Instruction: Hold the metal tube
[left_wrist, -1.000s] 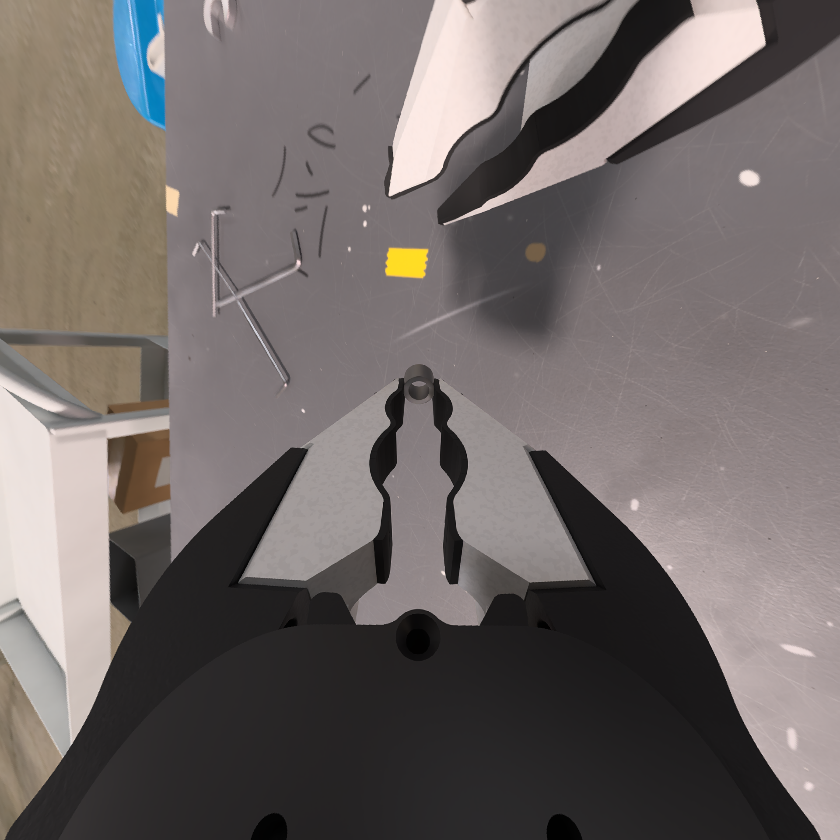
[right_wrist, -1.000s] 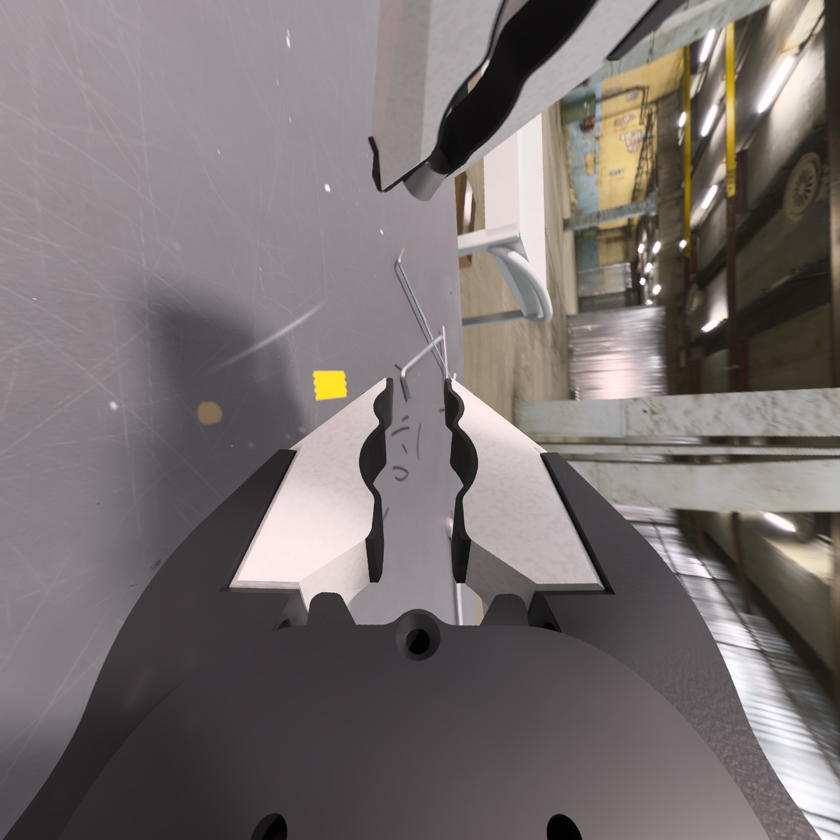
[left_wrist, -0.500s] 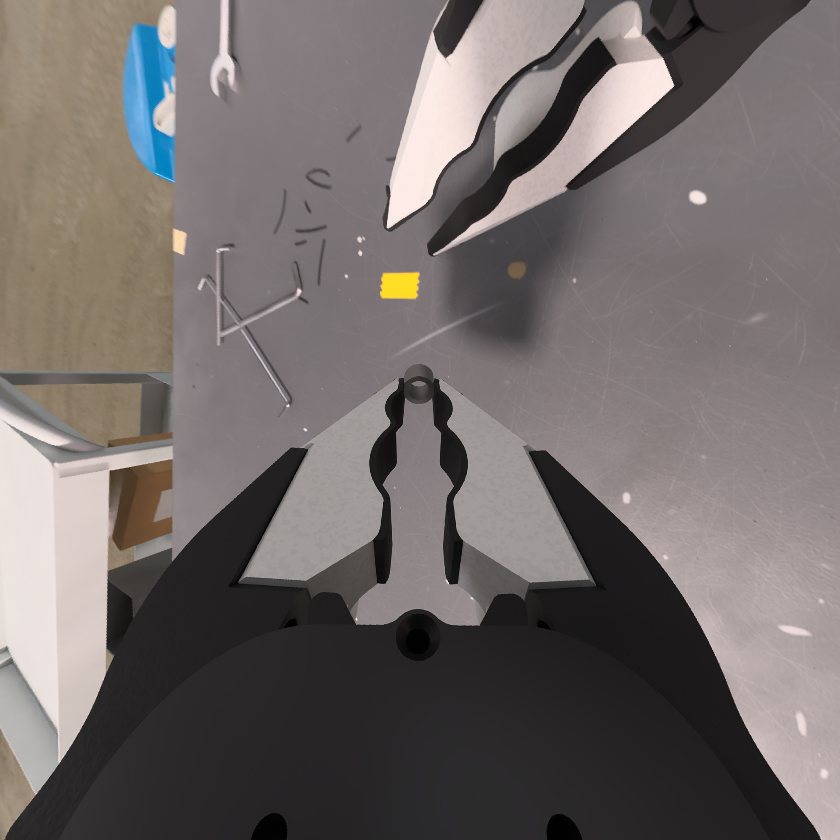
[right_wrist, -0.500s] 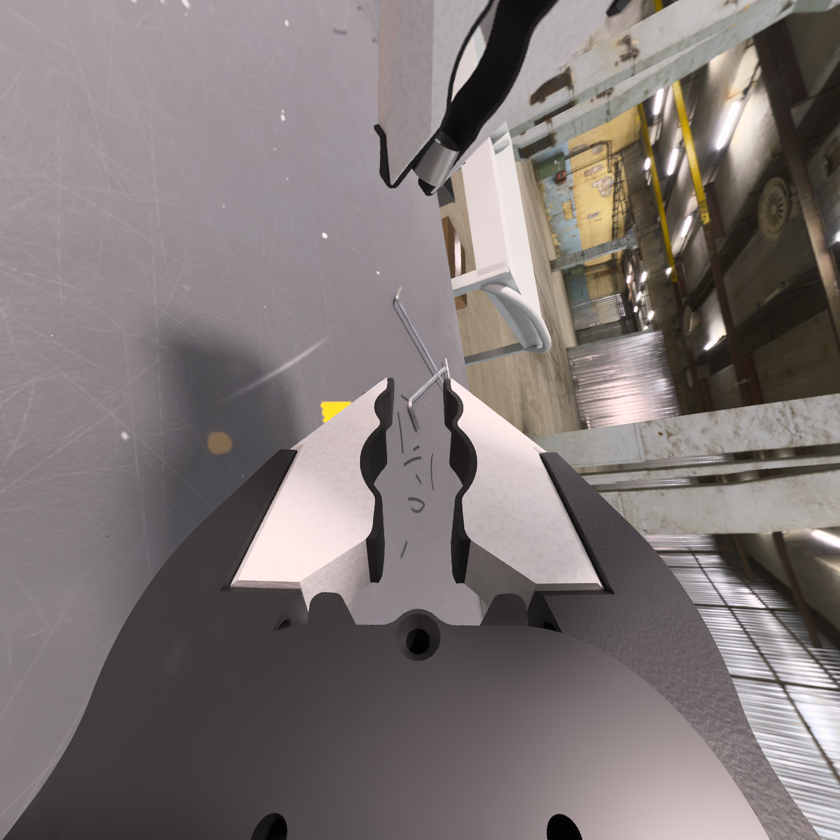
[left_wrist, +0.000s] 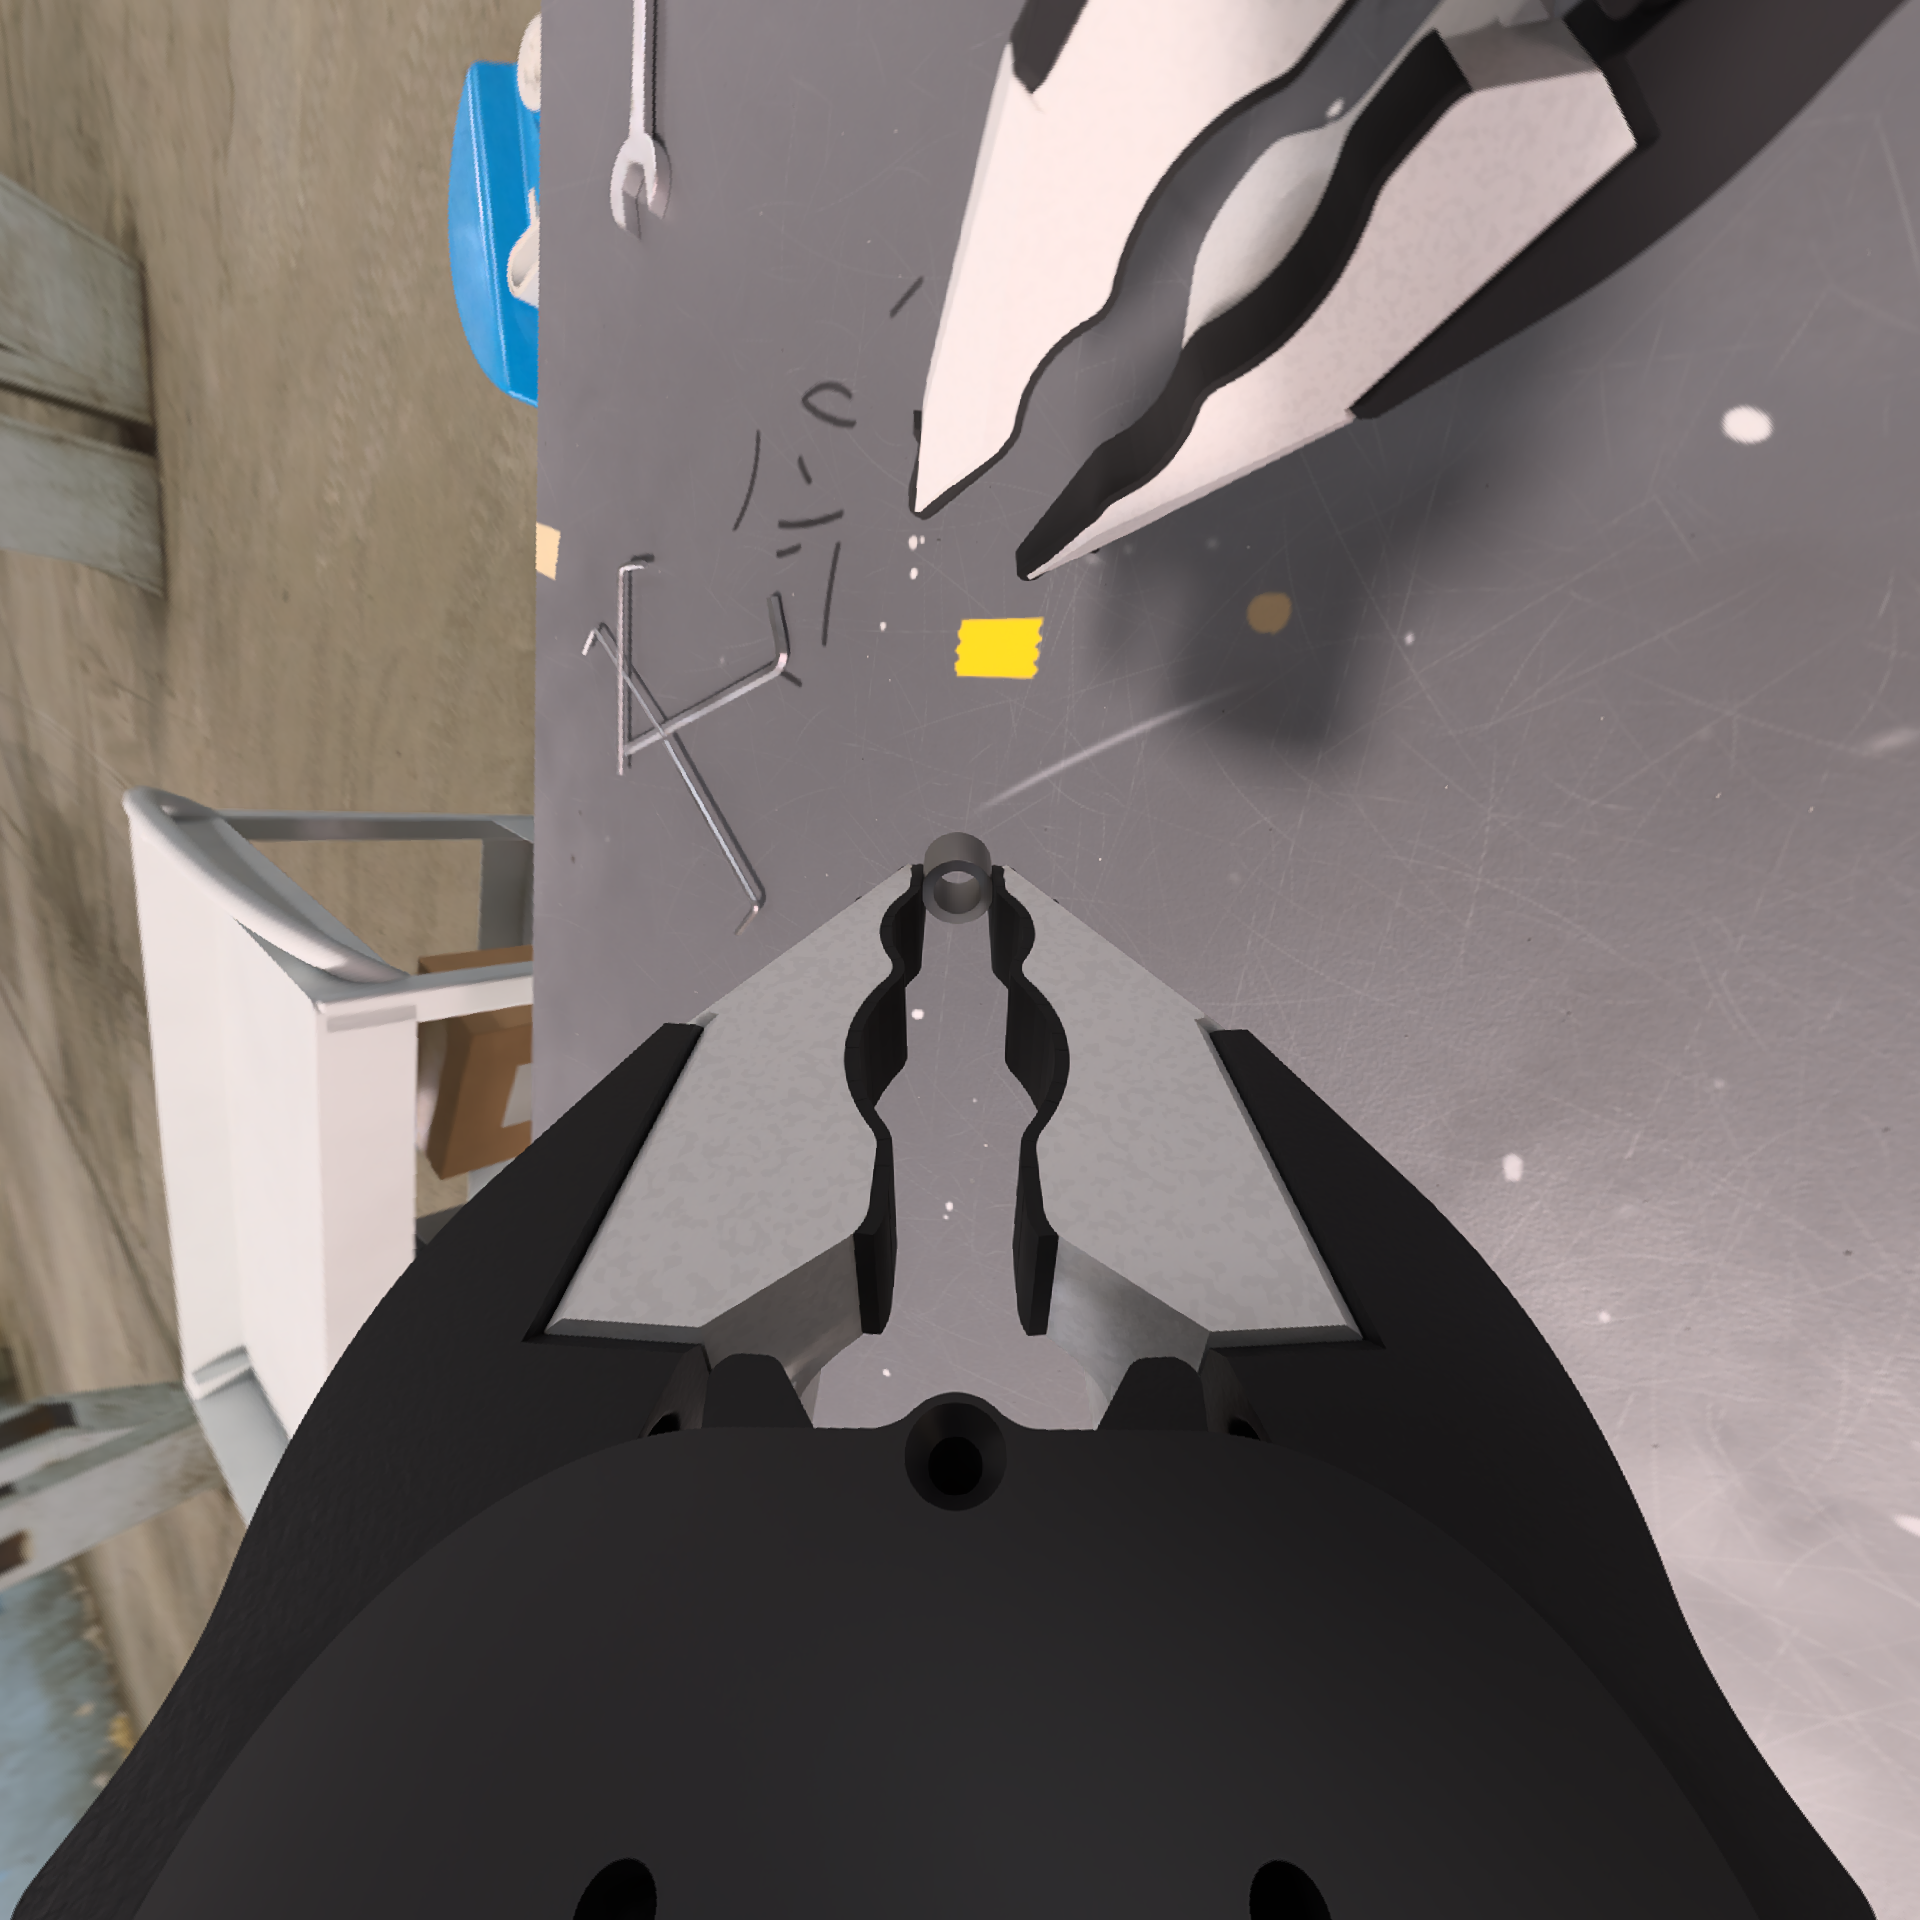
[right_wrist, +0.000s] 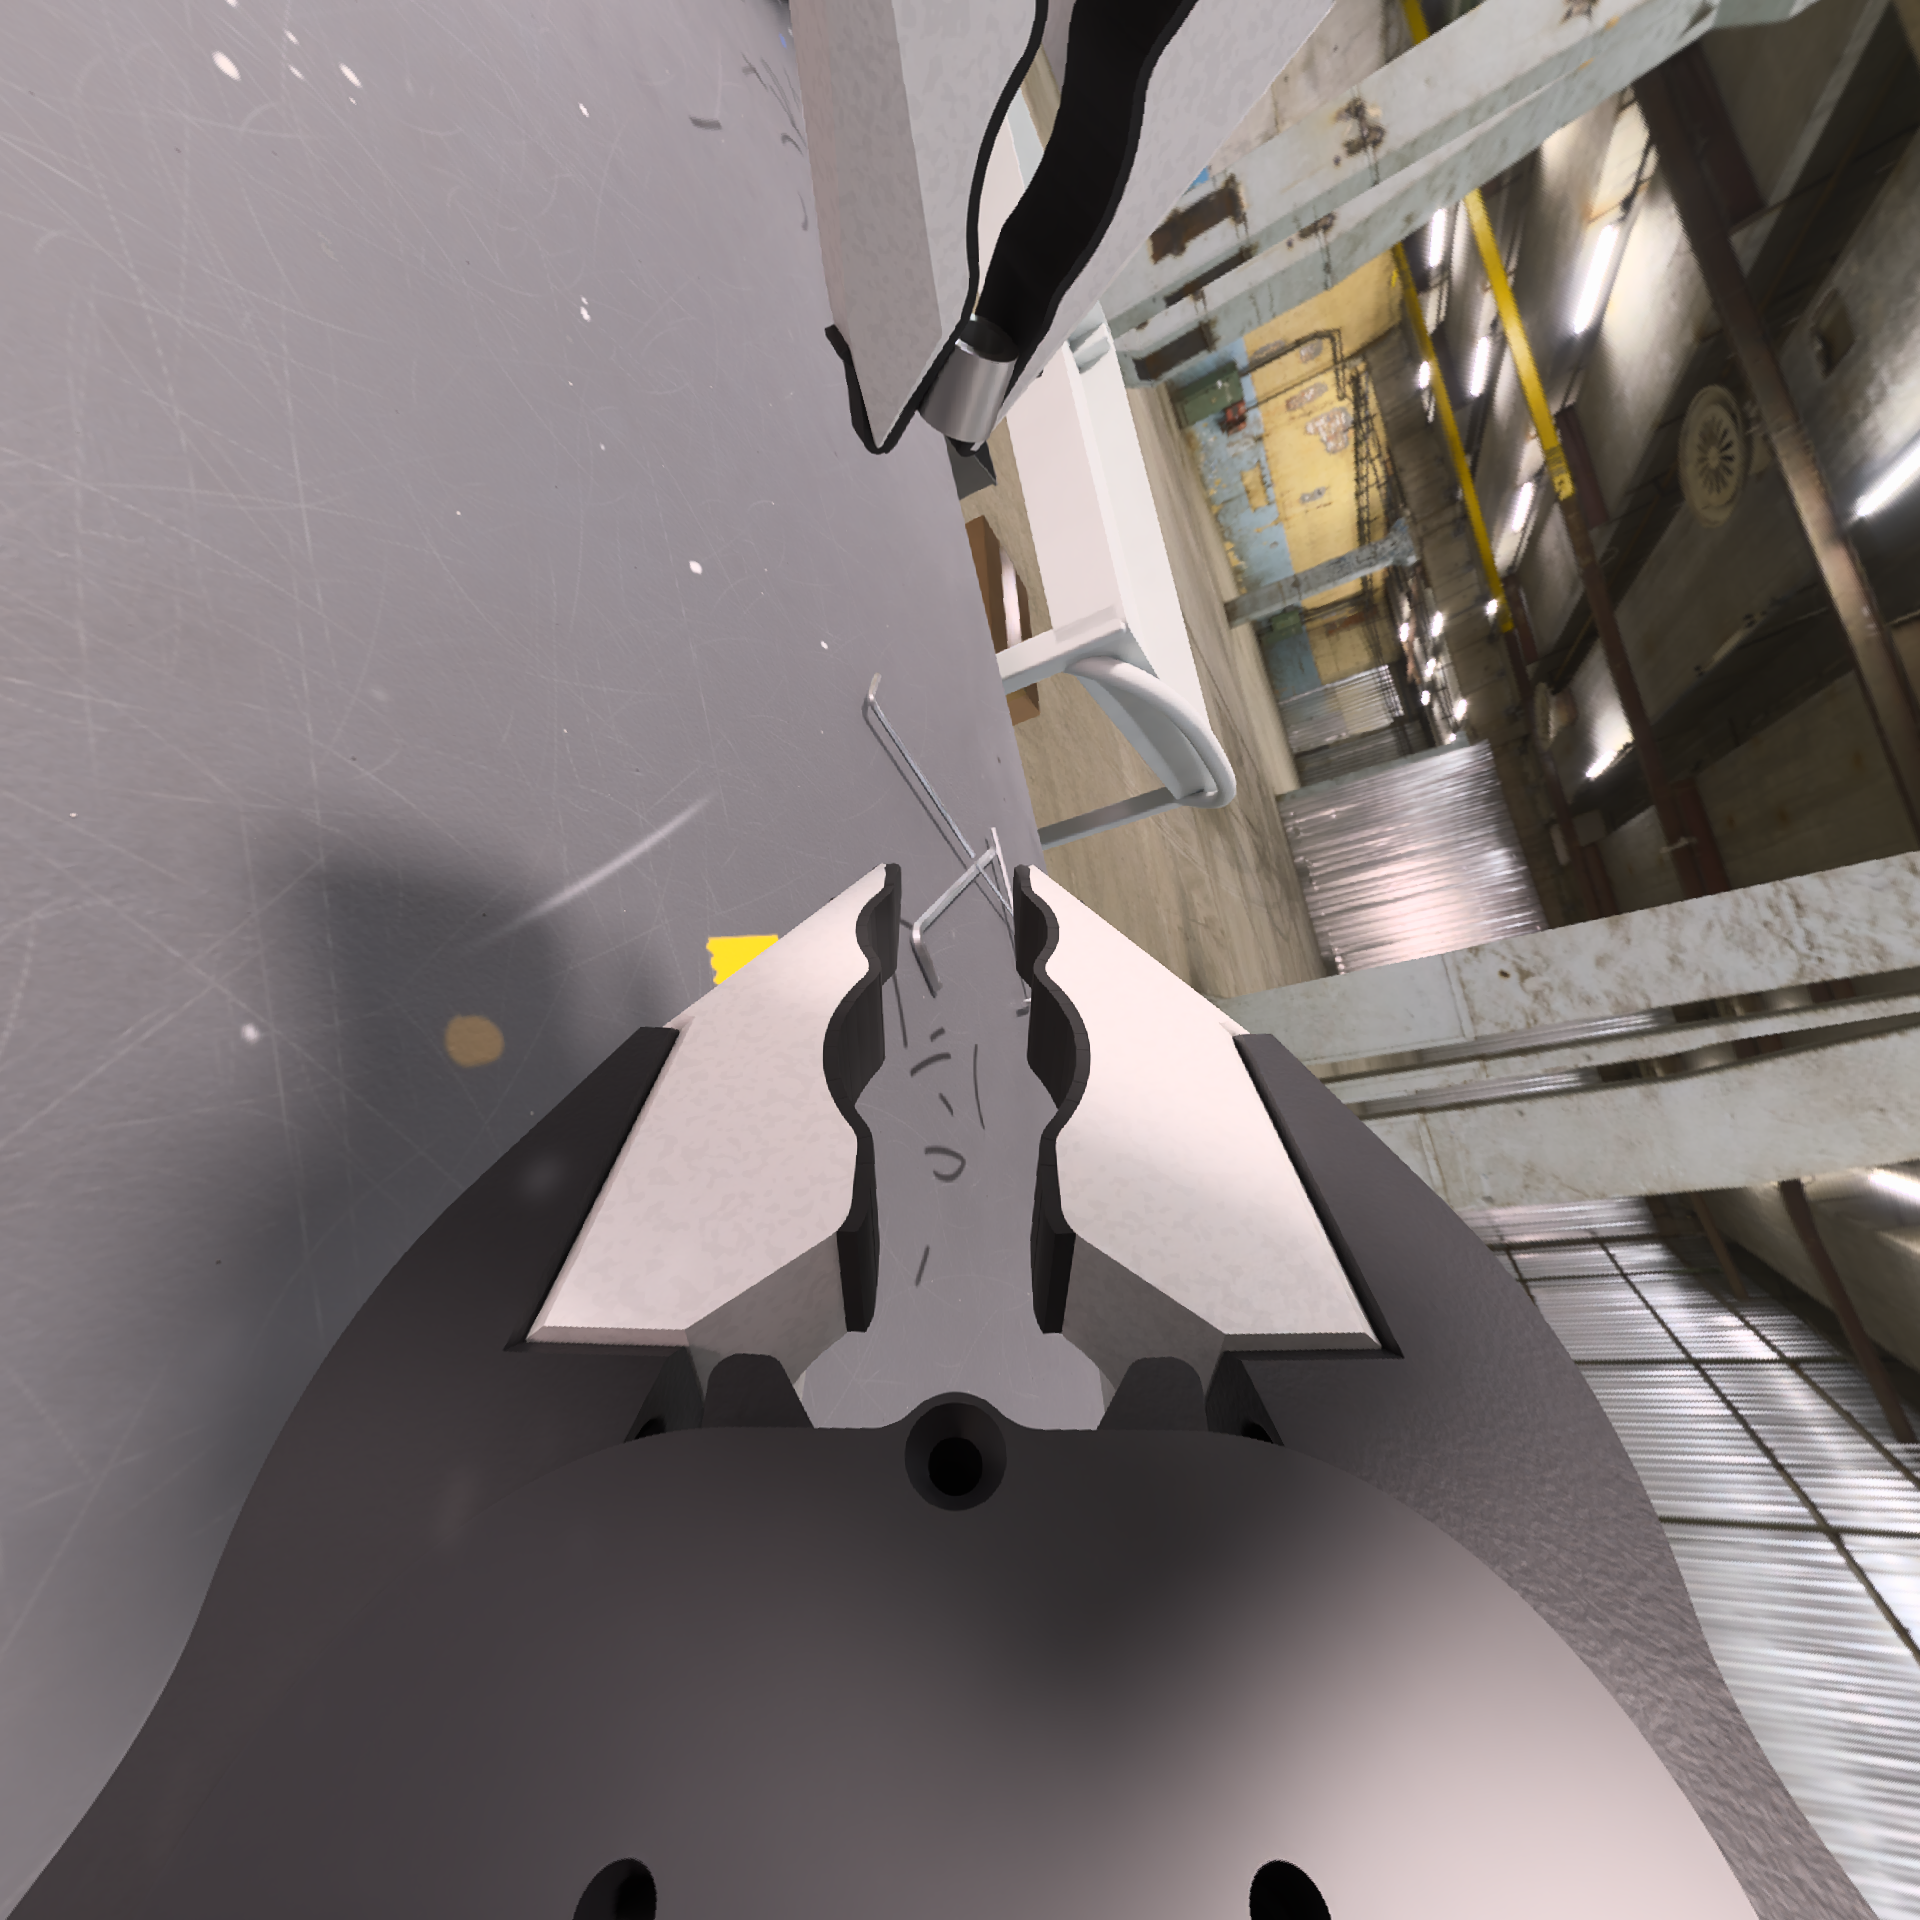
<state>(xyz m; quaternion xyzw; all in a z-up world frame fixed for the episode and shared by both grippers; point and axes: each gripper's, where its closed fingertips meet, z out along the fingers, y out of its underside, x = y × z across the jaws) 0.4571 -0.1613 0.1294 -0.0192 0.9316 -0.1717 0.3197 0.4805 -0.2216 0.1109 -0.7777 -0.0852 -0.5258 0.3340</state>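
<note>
Still pinching the metal tube (left_wrist: 958, 889) at its tips, the left gripper (left_wrist: 958, 883) has drawn away from the parted, empty right gripper (right_wrist: 954, 883).

Both wrist views look close along their fingers over the grey table (left_wrist: 1455, 935) (each rolled sideways), sharing the yellow tape (left_wrist: 998, 648) mid-frame.

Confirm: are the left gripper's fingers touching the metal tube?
Touching. The left wrist view shows the metal tube pinched between both fingers of the left gripper, no gap.
</note>
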